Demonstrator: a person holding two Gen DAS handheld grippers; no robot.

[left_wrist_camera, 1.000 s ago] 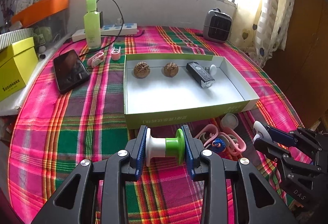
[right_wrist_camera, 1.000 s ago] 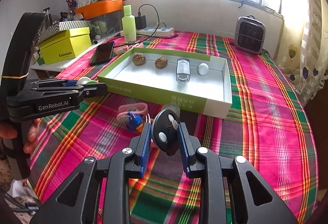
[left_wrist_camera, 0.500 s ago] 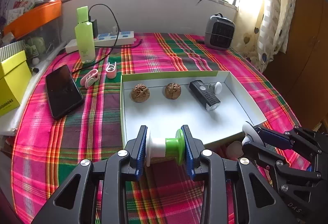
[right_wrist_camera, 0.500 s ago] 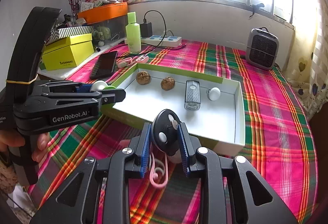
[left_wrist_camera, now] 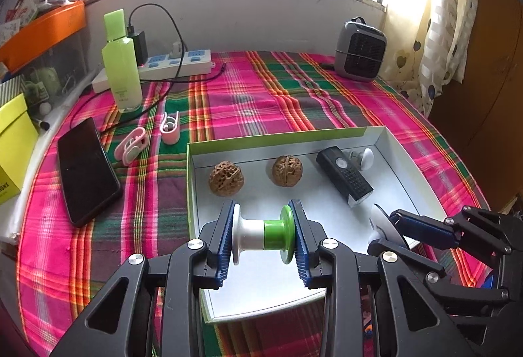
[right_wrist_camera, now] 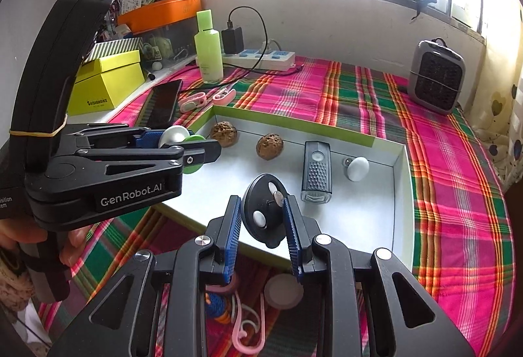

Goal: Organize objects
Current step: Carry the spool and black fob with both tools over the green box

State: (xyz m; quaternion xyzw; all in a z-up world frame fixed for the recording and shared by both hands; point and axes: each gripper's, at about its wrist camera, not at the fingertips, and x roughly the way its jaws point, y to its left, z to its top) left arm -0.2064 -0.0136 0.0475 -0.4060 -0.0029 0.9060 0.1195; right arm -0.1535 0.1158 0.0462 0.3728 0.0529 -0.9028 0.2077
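Both cameras sit just behind their own jaws, looking forward and down across the table toward the window wall. The left wrist view hangs close over the near left part of the green-edged box (left_wrist_camera: 284, 136); the right wrist view hangs over its near edge. Both share the box, the phone (left_wrist_camera: 85, 170) and the heater (right_wrist_camera: 436, 77).

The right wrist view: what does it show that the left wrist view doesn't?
Only the right wrist view shows the loose pink cord and the white round cap lying on the plaid tablecloth below the claw. Only the left shows the green-and-white spool from the side, clamped end to end. Both share the shallow white box, two brown walnuts and the black rectangular light.
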